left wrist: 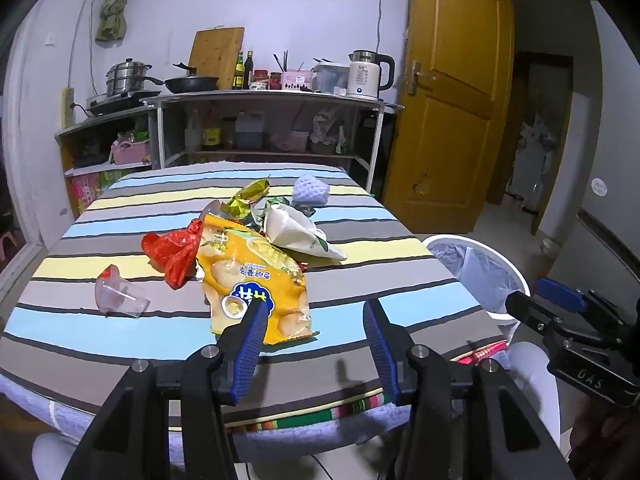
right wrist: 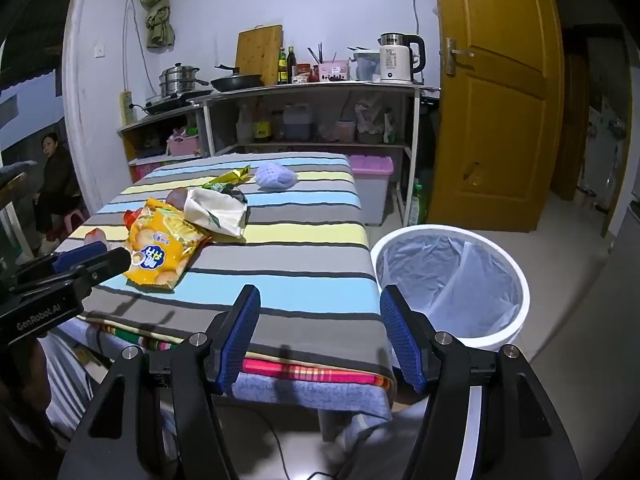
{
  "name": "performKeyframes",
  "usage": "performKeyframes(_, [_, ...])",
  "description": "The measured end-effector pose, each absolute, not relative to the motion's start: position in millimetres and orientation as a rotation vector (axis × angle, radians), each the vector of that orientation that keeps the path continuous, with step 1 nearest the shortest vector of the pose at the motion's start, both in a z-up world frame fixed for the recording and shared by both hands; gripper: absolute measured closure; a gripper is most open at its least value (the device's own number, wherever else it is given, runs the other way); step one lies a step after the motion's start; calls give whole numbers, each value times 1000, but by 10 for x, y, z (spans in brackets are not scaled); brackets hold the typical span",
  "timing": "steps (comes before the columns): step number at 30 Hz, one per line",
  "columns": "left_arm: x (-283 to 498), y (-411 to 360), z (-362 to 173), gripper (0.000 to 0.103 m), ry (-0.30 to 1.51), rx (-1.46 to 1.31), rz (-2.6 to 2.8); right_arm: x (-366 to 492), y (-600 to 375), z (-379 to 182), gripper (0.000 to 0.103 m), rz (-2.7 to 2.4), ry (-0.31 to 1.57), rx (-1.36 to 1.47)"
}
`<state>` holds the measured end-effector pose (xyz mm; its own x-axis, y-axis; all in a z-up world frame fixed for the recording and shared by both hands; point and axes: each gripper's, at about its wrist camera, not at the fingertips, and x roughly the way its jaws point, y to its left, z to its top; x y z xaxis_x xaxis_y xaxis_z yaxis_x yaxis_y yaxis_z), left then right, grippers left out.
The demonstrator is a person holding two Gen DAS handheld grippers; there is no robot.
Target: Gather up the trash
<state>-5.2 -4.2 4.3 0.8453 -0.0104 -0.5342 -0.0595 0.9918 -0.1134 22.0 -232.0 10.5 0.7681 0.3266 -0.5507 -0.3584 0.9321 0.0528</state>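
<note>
Glossy snack bag (left wrist: pixel 256 276) (crinkled plastic)

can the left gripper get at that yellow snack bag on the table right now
Probably yes. The left gripper is open and empty at the near edge of the yellow snack bag, which lies on top of the striped table with nothing between.

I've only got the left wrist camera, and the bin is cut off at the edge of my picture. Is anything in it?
Observer: The right wrist view shows the whole white bin. Its clear liner looks empty.
Operator: Is my right claw holding anything?
Observer: No. The right claw is open with nothing between its jaws, above the near edge of the table.
Operator: Anyone nearby?
Observer: A person sits on a pink stool past the table's far left corner.
</note>
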Motion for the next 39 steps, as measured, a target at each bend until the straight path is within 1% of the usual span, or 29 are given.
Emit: performKeyframes(39, [-115, -44, 97, 54, 552, -139, 21, 207, -2262, 86, 40, 372, 582, -67])
